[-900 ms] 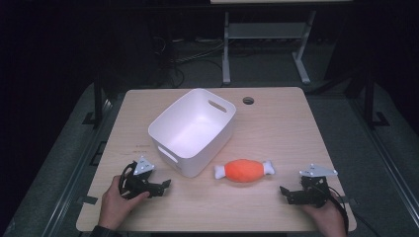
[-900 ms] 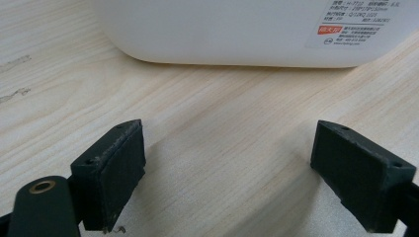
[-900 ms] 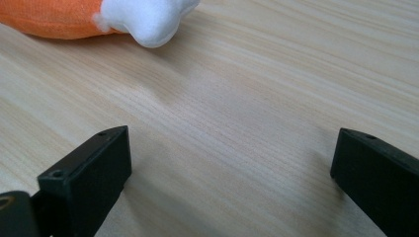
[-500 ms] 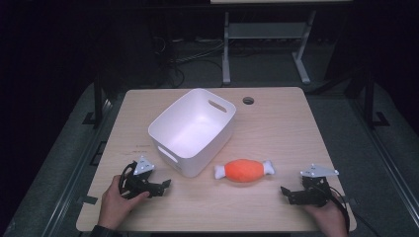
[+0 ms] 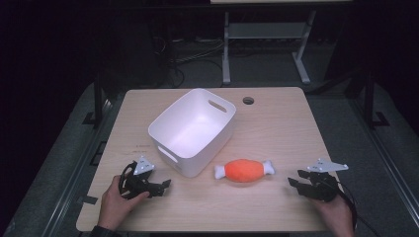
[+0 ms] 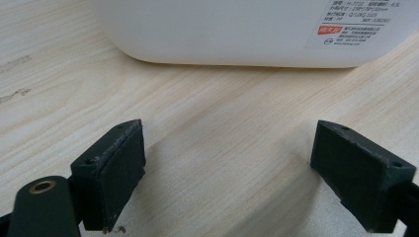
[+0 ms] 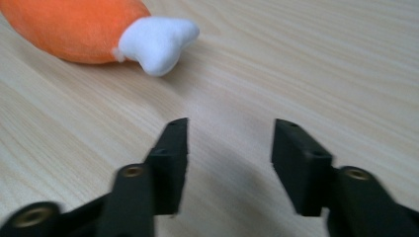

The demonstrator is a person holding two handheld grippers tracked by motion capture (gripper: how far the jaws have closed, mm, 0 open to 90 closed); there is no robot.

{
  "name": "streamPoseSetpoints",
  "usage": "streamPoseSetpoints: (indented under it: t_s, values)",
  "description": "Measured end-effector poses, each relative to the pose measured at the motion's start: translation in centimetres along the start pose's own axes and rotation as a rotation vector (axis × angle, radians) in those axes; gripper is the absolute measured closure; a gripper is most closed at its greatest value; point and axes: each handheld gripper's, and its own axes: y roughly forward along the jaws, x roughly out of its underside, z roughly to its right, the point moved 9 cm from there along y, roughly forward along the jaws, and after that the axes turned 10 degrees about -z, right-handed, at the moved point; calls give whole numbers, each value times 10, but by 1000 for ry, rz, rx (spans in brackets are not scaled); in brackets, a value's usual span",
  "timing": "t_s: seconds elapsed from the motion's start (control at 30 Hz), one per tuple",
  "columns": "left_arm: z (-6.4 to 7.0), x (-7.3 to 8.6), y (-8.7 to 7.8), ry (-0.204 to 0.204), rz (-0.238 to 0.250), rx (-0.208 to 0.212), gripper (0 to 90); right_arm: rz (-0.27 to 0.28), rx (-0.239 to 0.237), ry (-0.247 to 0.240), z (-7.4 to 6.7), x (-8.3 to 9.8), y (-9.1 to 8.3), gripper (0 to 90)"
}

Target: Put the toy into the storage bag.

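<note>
1. Left gripper (image 5: 159, 186): resting on the table (image 5: 276, 118) near the front left edge, jaws spread wide with only bare wood between them. It points at the near wall of the white bin (image 5: 193, 129), which sits just ahead of it.
2. White bin: empty, set at an angle left of centre, the handle cut-outs at its near-left and far-right ends.
3. Plush toy (image 5: 244, 170): orange body, white nubs at both ends, lying flat just right of the bin's near corner, apart from it. Long axis runs roughly left-right across the table, with the right end slightly farther back.
4. Right gripper (image 5: 299, 182): near the front right edge, jaws partly apart and holding nothing. In the right gripper view the toy's white end (image 7: 157, 42) lies ahead and to the left of the jaws, not yet between them.
5. Judgement: the right gripper is nearer to the toy and faces its end-on nub. A grab across the orange middle looks like the likelier hold.
</note>
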Motion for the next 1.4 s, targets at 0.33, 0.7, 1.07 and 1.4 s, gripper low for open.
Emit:
streamPoseSetpoints:
  t_s: [0.33, 0.7, 1.07, 1.4]
  values:
    - [0, 0, 0, 0, 0, 0, 126, -6, -38, -63, 2, -21, 4, 896]
    - [0, 0, 0, 1, 0, 0, 126, -2, -67, -99, 5, -42, 13, 896]
    - [0, 0, 0, 2, 0, 1, 126, -6, -93, -123, 4, -66, 30, 896]
    - [0, 0, 0, 2, 0, 1, 126, -14, -118, -132, 0, -80, 46, 896]
